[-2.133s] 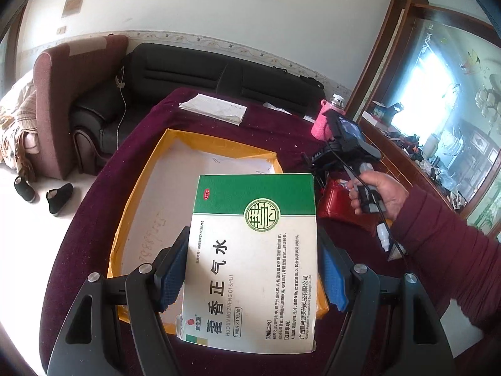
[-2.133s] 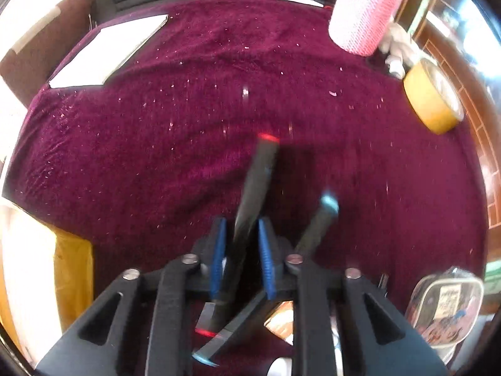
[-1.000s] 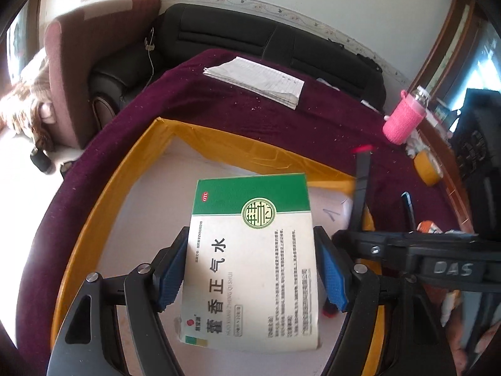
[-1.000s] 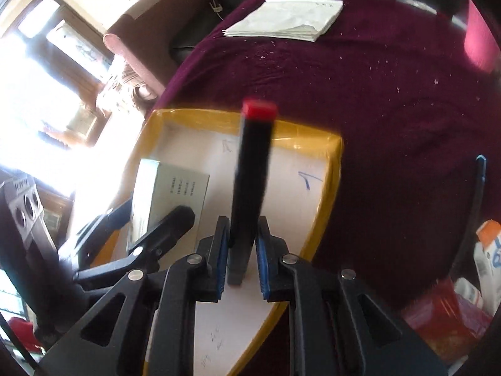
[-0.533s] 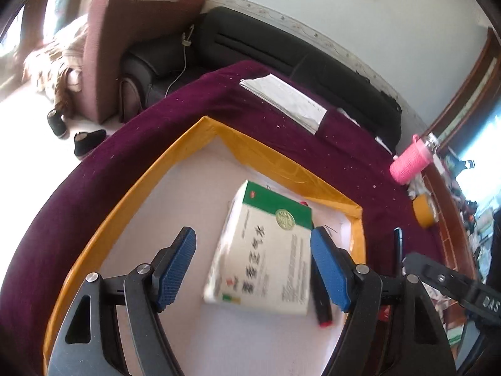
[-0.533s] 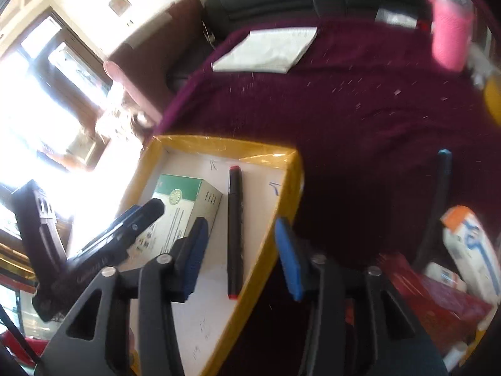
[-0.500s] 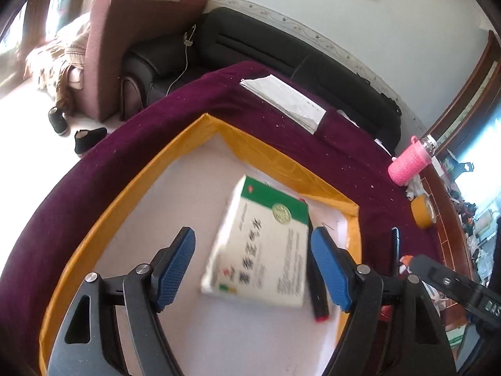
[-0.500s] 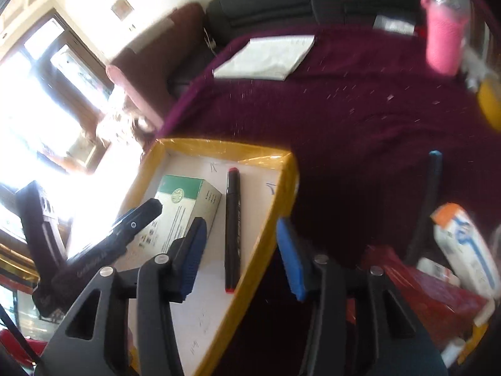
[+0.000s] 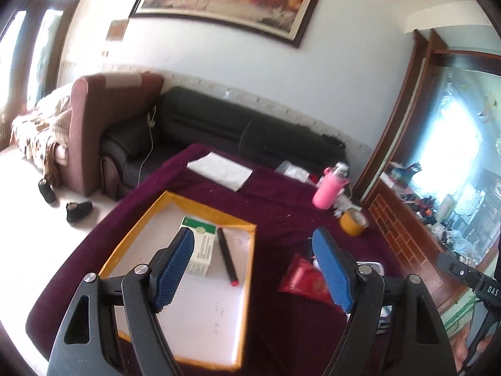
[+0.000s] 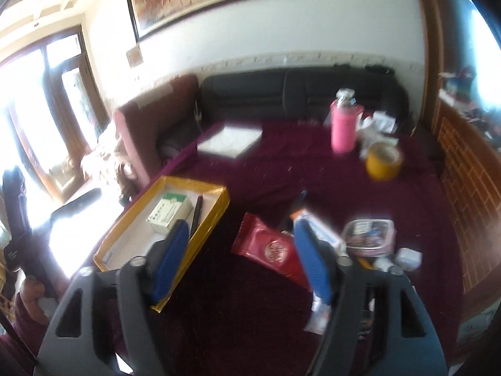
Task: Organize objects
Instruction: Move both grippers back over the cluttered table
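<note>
A green and white medicine box (image 9: 203,250) lies in the yellow-rimmed tray (image 9: 131,241), with a black marker (image 9: 227,257) with a red end beside it on the right. My left gripper (image 9: 250,235) hangs open high above the tray's near side, holding nothing. In the right wrist view the box (image 10: 169,211) and marker (image 10: 197,214) rest in the tray (image 10: 216,213). My right gripper (image 10: 241,228) is above the cloth right of the tray, its jaws opening with nothing between them.
A red packet (image 10: 269,247), a white and orange box (image 10: 316,222) and a clear container (image 10: 369,233) lie right of the tray. Farther back stand a pink bottle (image 10: 344,128), a yellow tape roll (image 10: 383,159) and folded papers (image 10: 231,141). A black sofa borders the table.
The left gripper has let go of the medicine box and the right of the marker; both now lie in the tray. Both grippers have drawn back and up, the right jaws spreading wide.
</note>
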`<state>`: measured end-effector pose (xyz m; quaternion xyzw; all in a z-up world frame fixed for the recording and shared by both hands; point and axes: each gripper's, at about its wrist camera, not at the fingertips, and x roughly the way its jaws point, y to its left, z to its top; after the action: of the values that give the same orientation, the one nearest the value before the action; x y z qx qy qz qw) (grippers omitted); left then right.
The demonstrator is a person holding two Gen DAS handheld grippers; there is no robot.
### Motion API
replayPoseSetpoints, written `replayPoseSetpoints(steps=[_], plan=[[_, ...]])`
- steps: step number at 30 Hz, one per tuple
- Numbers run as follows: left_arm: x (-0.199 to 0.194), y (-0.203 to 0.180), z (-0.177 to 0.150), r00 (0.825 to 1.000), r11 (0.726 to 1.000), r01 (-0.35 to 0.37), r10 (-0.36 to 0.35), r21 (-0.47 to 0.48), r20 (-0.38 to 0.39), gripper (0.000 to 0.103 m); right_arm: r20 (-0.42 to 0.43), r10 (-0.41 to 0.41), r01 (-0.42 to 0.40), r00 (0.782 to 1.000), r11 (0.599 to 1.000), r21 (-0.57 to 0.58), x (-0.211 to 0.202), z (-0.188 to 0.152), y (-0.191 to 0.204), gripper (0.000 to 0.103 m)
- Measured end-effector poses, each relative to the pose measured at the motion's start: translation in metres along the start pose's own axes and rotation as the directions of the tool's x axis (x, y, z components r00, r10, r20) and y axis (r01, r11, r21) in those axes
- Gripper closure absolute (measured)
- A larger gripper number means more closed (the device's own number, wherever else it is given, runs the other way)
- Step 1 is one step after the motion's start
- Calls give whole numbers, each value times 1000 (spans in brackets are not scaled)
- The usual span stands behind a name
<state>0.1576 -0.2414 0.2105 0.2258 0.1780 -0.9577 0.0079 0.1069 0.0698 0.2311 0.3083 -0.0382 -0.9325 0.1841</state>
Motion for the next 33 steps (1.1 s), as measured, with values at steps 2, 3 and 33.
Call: replayPoseSetpoints(steps=[2,3,33], plan=[[-22,-10,1,1000,1000,19,-19,12,19,30,24,12,-12,1000,1000,15,-30,-6,-6,27],[-34,-16,3,999,999,32,-33,17,29,30,30,1,-2,1000,1000,19,-46,-9,-8,27],[91,-209,92,993,848,108,-66,518,-100,6,-37,-539,540,842,841,35,-119,103,-147,0]])
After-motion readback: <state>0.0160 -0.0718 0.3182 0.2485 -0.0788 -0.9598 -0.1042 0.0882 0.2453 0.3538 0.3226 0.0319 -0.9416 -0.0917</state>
